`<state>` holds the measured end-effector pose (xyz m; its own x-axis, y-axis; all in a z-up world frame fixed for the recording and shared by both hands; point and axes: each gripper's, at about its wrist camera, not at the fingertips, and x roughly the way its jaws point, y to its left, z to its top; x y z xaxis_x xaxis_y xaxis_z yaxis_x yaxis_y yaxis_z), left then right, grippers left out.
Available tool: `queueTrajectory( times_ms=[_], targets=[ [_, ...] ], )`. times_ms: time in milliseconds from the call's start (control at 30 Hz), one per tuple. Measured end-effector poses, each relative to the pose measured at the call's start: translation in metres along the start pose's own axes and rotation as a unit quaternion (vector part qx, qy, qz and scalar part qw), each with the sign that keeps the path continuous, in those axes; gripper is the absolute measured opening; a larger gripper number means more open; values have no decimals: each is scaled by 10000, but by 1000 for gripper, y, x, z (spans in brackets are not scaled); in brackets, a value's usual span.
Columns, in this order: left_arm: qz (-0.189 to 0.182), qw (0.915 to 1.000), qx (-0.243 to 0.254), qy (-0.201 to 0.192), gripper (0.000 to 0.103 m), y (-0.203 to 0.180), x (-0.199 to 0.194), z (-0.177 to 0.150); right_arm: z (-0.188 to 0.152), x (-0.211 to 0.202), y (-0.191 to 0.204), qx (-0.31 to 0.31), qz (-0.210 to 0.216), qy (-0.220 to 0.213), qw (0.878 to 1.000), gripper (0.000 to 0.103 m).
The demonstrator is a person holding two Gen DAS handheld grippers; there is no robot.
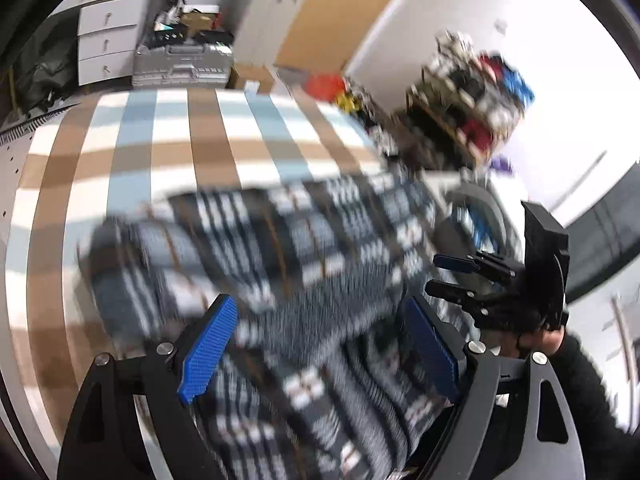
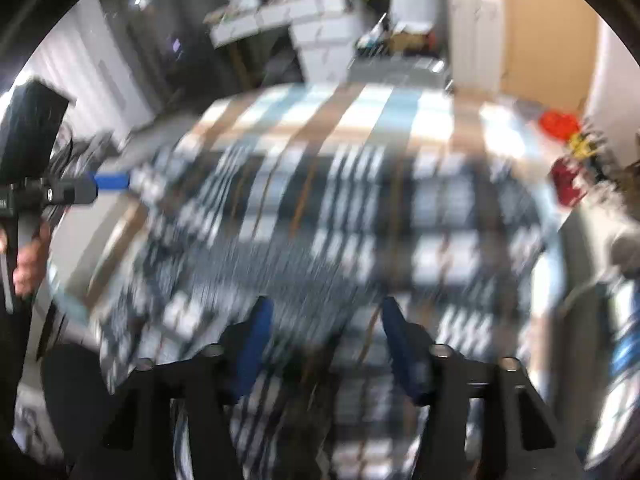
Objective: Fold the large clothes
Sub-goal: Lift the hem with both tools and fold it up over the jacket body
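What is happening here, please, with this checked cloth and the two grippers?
A person is folding a large dark plaid garment on a table with a striped cover, holding a gripper in each hand. The left gripper is open, with cloth lying between its blue pads. The right gripper also stands open over the garment. Both pictures are blurred, so the fold itself cannot be judged.

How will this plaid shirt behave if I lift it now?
Probably floppy: the plaid shirt bunches and drapes between the left gripper pads. Likely light, though it sprawls over the striped cloth, so edges may drag. Woven fabric probably won't slip.
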<state>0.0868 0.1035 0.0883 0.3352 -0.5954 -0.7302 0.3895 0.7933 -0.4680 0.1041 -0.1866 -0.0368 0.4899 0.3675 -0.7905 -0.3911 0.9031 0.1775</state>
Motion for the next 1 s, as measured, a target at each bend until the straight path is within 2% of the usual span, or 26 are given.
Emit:
queueTrajectory(
  times_ms=[33,67,100,167,267,367,400,467,533,600,733,800,867,933,1000],
  targets=[
    [-146,9999,-92,12,83,3,2,7,15,-2,-4,85,-64,-101,9999,73],
    [-283,9994,-196,45,83,5,7,17,33,0,-8,187,-113,-147,9997,74],
    [-253,9994,-223,52,83,7,12,23,51,5,-13,292,-174,-121,9993,74],
    [116,9996,-224,132,83,14,31,33,72,20,-16,339,-291,1,9990,74],
    [616,9967,-299,433,83,42,62,24,90,54,-25,201,-673,409,9967,74],
    [793,9912,-702,795,83,81,91,1,74,95,-43,224,-972,1156,9883,74],
    [731,9908,-805,801,82,90,95,-5,68,103,-49,248,-1030,1316,9856,74],
    [520,9946,-721,529,82,96,92,-16,42,112,-63,307,-969,1534,9829,74],
    [466,9957,-642,484,82,94,88,-20,23,103,-64,137,-920,1352,9864,79],
    [436,9957,-626,533,82,93,84,-23,11,105,-63,54,-972,1553,9831,82],
    [407,9955,-577,628,83,79,67,-24,14,90,-61,147,-893,1565,9835,80],
    [486,9955,-434,691,83,77,74,-19,24,77,-61,326,-680,1338,9881,80],
    [728,9921,-341,965,83,79,91,-21,34,68,-60,441,-569,992,9925,82],
    [920,9889,-284,1128,83,84,107,-20,37,79,-58,421,-701,1169,9898,82],
    [934,9893,-293,1079,83,88,112,-18,32,105,-57,249,-1026,1633,9809,84]
  ],
)
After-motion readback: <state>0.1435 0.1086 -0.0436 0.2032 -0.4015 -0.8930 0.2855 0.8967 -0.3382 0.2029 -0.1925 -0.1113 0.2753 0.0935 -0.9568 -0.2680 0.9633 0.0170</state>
